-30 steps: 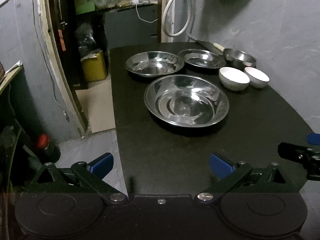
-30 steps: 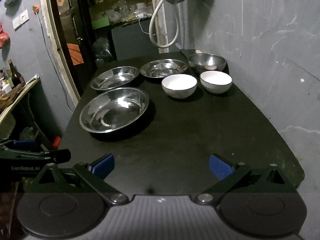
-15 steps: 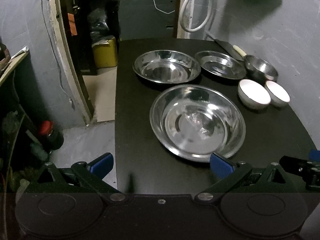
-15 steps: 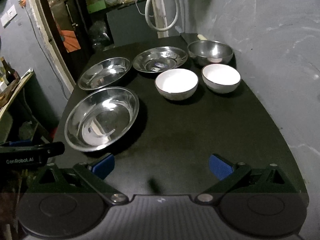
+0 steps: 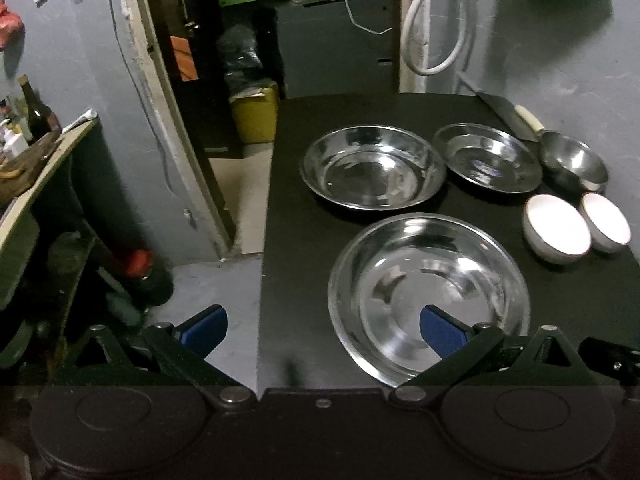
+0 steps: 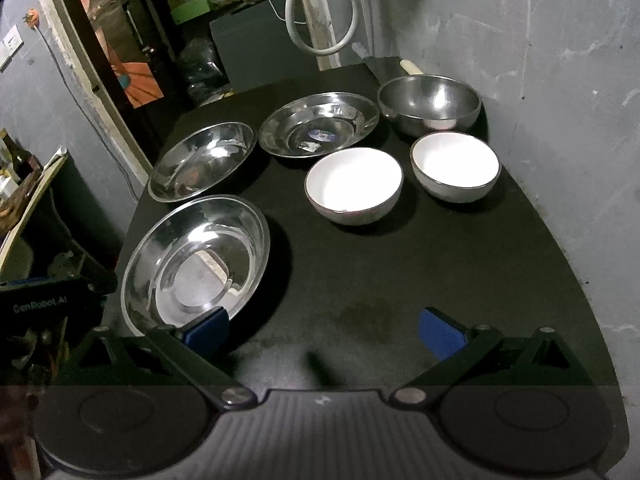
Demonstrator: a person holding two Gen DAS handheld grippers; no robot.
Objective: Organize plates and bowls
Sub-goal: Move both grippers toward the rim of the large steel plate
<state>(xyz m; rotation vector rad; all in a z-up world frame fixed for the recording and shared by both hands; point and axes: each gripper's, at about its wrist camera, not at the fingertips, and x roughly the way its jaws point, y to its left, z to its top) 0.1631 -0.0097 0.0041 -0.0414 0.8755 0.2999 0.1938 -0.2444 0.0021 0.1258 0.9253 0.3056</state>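
— Six dishes sit on our black table [image 6: 460, 264]: three steel plates, two white bowls and one steel bowl.

— Where is the nearest plate?

— We see the large steel plate [image 5: 428, 296] at the near left of the table, by the left edge. Our left gripper [image 5: 322, 326] hangs over that edge with its fingers spread wide and nothing between them; the right blue pad [image 5: 442, 330] shows in front of the plate's near rim, the left pad out past the table edge, over the floor [image 5: 224, 280].

— And the other plates?

— Behind it lies the second steel plate [image 6: 202, 160], and to its right the third plate [image 6: 318, 124], which has a small sticker in its middle. They look just beside each other (we cannot tell whether the rims touch).

— The bowls?

— We find the two white bowls, the nearer bowl [image 6: 354, 186] and the farther bowl [image 6: 456, 166], side by side toward the wall [image 6: 560, 80]. The steel bowl [image 6: 430, 104] stands behind them in the far corner, with a knife [image 5: 516, 118] lying just past it.

— Our right side?

— Our right gripper [image 6: 322, 330] hovers above bare table at the near end, fingers released and wide apart, holding nothing. Its left pad overlaps the large plate's near rim in the right wrist view.
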